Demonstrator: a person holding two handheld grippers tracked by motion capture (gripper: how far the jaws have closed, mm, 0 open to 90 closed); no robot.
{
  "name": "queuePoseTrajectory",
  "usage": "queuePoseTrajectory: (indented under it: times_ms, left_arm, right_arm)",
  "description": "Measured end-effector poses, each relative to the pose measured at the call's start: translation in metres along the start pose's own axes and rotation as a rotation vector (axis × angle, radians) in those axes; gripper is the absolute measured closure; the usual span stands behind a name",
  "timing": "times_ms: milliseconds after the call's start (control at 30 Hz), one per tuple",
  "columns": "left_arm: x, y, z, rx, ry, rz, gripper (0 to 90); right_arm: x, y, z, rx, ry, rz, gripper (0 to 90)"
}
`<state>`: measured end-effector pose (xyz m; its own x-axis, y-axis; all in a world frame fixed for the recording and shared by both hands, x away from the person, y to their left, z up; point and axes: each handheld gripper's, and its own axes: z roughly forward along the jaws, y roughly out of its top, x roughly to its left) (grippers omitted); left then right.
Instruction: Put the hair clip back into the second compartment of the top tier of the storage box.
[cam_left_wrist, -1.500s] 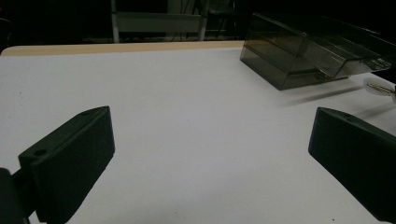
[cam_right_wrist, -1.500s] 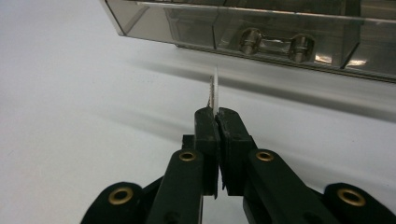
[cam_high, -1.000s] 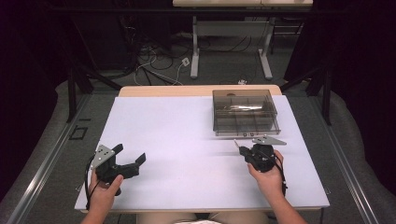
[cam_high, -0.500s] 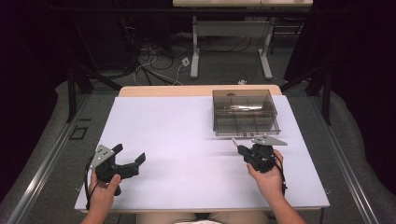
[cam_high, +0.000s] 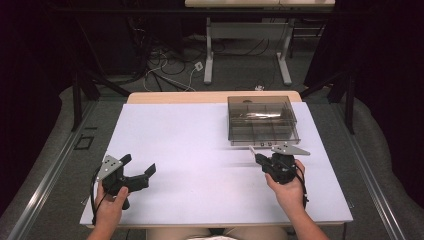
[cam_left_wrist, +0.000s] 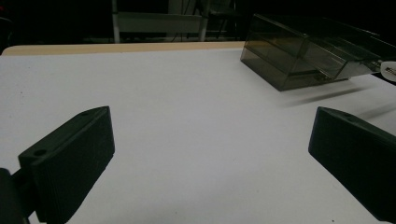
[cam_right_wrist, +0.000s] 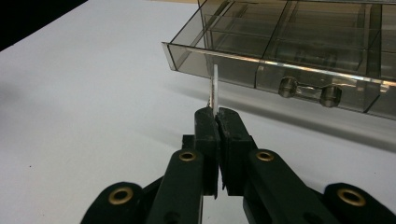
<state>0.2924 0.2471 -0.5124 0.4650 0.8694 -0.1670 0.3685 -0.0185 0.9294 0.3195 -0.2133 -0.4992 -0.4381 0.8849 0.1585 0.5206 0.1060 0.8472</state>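
White and thin, a flat strip (cam_right_wrist: 215, 88) stands pinched between the pads of the right gripper (cam_right_wrist: 217, 114), whose jaws are closed tight on its lower end. Its upper part sticks straight out past the fingertips, reaching up to the front rim of the smoky clear organiser box (cam_right_wrist: 299, 51) without clearly touching it. From the high view the same strip (cam_high: 253, 149) pokes out ahead of the right gripper (cam_high: 261, 158), just before the box (cam_high: 262, 120) on the white table (cam_high: 190, 145). Over on the near left, the left gripper (cam_high: 137, 170) rests with jaws spread wide and holding nothing, well apart from the strip
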Motion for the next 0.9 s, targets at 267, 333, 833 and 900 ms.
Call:
queuePoseTrajectory:
  times_ms: [267,333,833,900]
  left_arm:
    - [0.000,0.000,0.000,0.006,0.000,0.001,0.3]
    - [0.000,0.000,0.000,0.007,0.001,0.003,0.3]
    - [0.000,-0.001,0.001,0.015,0.002,0.007,0.3]
    - [0.000,-0.001,0.001,0.016,0.002,0.007,0.3]
  right_arm:
    - [-0.001,0.003,-0.002,-0.008,-0.005,-0.004,87.3]
    - [-0.001,0.004,-0.002,-0.008,-0.006,0.000,87.3]
    - [-0.005,0.015,-0.006,-0.027,-0.009,0.006,87.3]
    - [-0.006,0.017,-0.006,-0.027,-0.012,-0.003,87.3]
